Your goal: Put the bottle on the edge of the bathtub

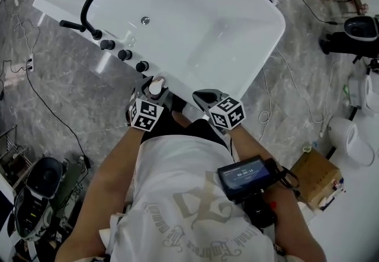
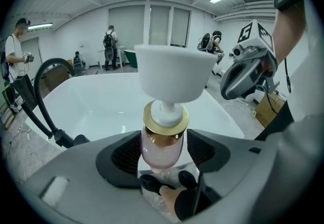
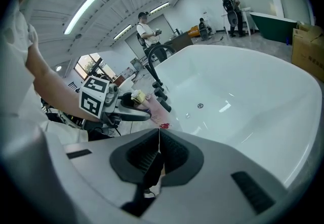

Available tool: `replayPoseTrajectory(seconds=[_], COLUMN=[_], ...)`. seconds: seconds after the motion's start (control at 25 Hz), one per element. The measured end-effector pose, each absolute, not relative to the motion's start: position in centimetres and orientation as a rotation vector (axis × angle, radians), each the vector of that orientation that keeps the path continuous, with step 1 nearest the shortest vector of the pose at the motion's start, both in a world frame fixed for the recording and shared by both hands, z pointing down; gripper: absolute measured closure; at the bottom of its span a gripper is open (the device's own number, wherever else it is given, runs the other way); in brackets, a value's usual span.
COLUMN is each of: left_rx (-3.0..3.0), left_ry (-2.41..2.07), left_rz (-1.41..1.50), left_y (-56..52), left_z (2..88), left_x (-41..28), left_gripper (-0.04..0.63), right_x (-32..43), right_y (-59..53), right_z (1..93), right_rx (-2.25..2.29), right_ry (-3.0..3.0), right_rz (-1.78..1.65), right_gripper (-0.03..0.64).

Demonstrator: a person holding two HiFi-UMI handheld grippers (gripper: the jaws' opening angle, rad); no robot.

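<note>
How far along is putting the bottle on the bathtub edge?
Done, apparently: the pink pump bottle with gold collar and white head stands on the white bathtub's rim. In hand: the left gripper brackets it, jaws apart, seemingly not pressing. Left: back that gripper away. The right gripper is shut and empty.

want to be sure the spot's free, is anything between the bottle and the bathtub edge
Nothing visible. The bottle stands upright between the left gripper's open jaws, right at the bathtub edge. The nearest black knob sits beside it, not under it.
</note>
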State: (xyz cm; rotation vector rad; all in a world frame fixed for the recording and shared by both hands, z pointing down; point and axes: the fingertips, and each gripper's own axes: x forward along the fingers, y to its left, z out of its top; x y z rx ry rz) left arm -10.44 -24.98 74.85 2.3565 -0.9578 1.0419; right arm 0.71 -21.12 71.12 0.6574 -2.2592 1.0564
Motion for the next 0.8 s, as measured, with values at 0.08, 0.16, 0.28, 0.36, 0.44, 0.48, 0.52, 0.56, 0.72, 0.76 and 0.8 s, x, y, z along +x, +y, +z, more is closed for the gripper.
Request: replayPoseTrajectory(seconds=[0.08, 0.16, 0.28, 0.36, 0.44, 0.48, 0.52, 0.56, 0.72, 0.76, 0.8], left_rx=[2.342, 2.326, 2.302, 2.287, 2.281, 2.282, 2.285, 2.286, 2.293, 2.297, 2.303], left_ry=[-0.975, -0.994, -1.019, -1.029, -1.035, -1.039, -1.04, -1.039, -1.048, -1.051, -1.051], left_rz=[1.03, 1.022, 1.01, 0.996, 0.984, 0.984, 0.985, 0.989, 0.994, 0.99, 0.988], left_y=[-24.6, -24.4, -24.0, -23.5, -23.0, -22.8, -22.4, -22.0, -20.9, -20.7, -20.6], left_z=[74.6, 74.3, 73.7, 73.1, 72.3, 71.9, 71.5, 71.1, 69.1, 68.5, 68.0], left_x=[-10.7, -11.3, -12.3, -12.7, -12.8, -12.9, -13.1, -13.3, -14.0, -14.0, -14.0], left_gripper=[0.315, 0.315, 0.315, 0.316, 0.321, 0.329, 0.338, 0.352, 0.392, 0.407, 0.427], right_x=[0.8, 0.6, 0.4, 0.4, 0.6, 0.5, 0.4, 0.2, -0.3, -0.3, -0.4], right_y=[-20.9, -20.8, -20.9, -20.9, -20.9, -20.9, -20.9, -20.8, -20.5, -20.4, -20.4], right_z=[71.1, 71.0, 70.9, 70.8, 70.7, 70.6, 70.6, 70.5, 69.4, 69.0, 68.6], right_rx=[0.658, 0.655, 0.652, 0.653, 0.659, 0.663, 0.668, 0.673, 0.7, 0.708, 0.714], right_ry=[-2.267, -2.276, -2.289, -2.297, -2.308, -2.315, -2.323, -2.331, -2.363, -2.374, -2.387], right_rz=[1.051, 1.045, 1.038, 1.038, 1.037, 1.036, 1.034, 1.032, 1.031, 1.031, 1.029], right_gripper=[0.611, 0.611, 0.611, 0.611, 0.611, 0.611, 0.611, 0.611, 0.611, 0.611, 0.611])
